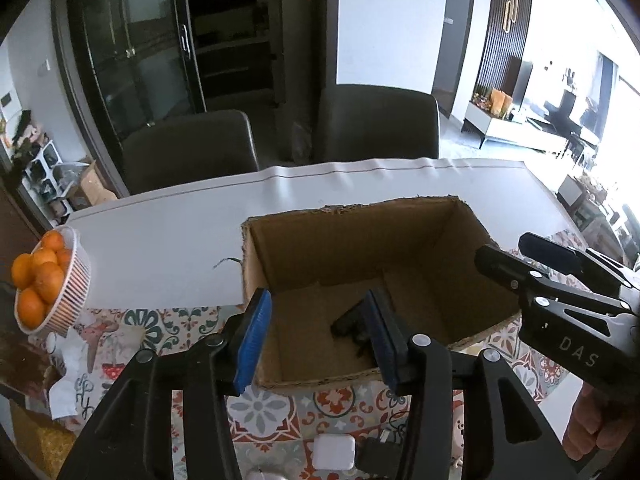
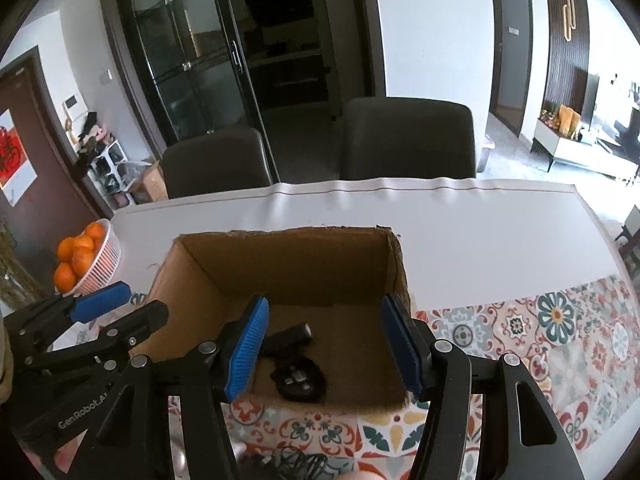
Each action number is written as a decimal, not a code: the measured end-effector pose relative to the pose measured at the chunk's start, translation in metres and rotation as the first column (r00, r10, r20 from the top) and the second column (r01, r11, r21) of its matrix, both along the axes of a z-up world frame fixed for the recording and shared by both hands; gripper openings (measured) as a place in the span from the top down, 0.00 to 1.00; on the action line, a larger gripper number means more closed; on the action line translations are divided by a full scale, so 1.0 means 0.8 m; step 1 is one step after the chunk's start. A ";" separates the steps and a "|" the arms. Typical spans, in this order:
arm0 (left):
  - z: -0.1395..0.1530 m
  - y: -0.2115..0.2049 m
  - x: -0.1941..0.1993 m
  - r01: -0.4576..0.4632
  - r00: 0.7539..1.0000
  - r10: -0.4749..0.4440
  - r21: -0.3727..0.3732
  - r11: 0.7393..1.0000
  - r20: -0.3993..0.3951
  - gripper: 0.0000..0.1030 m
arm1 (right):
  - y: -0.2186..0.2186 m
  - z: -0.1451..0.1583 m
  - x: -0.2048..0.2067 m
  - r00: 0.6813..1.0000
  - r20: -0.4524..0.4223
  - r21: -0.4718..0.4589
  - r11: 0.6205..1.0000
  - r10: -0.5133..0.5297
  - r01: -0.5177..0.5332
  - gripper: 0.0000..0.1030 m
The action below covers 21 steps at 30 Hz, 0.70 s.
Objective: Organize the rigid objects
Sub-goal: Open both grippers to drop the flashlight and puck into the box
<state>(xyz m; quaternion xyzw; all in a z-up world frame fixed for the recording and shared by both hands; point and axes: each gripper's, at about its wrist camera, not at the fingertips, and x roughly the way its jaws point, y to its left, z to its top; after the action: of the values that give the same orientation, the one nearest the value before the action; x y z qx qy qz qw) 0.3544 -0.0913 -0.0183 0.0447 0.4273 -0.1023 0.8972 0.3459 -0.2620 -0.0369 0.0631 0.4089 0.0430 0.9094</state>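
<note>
An open cardboard box (image 1: 424,236) (image 2: 280,256) stands on the table. Inside it lie a black flashlight-like object (image 2: 290,338) (image 1: 347,322) and a black remote-like object (image 2: 299,378). My left gripper (image 1: 318,340) is open and empty above the box's near edge; it also shows at the left of the right wrist view (image 2: 116,310). My right gripper (image 2: 324,350) is open and empty over the box's near wall; it shows at the right of the left wrist view (image 1: 528,256). A white adapter (image 1: 334,452) and black cables (image 2: 296,464) lie on the table before the box.
A white basket of oranges (image 1: 70,292) (image 2: 102,264) sits at the table's left edge. A patterned cloth (image 2: 560,340) covers the near table, a white sheet (image 1: 180,232) the far part. Two dark chairs (image 1: 376,124) stand behind the table.
</note>
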 end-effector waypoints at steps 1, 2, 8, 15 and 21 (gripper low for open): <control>0.003 0.002 -0.005 -0.003 1.000 0.003 0.008 1.000 0.009 0.54 | 0.000 0.002 -0.003 1.000 0.004 0.002 1.000 -0.003 0.003 0.42; 0.006 0.002 -0.008 -0.004 1.000 0.004 0.012 1.000 0.017 0.54 | 0.000 0.005 -0.007 1.000 0.008 0.002 1.000 -0.005 0.005 0.42; 0.015 0.010 -0.030 -0.012 0.999 0.011 0.019 1.000 0.053 0.53 | 0.003 0.014 -0.030 1.000 0.007 0.017 1.000 -0.011 0.011 0.42; 0.015 0.026 -0.056 -0.023 0.998 0.022 0.020 1.000 0.057 0.53 | 0.016 0.014 -0.057 1.000 0.006 0.009 1.000 -0.009 0.009 0.42; 0.008 0.037 -0.075 -0.024 0.999 0.023 0.018 1.000 0.045 0.53 | 0.025 0.007 -0.076 1.000 -0.005 0.009 1.000 -0.007 0.007 0.42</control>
<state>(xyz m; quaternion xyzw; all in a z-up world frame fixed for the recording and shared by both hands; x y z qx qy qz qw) 0.2948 -0.0620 -0.0120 0.0502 0.4086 -0.0866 0.9072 0.2852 -0.2422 -0.0314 0.0687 0.4106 0.0416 0.9083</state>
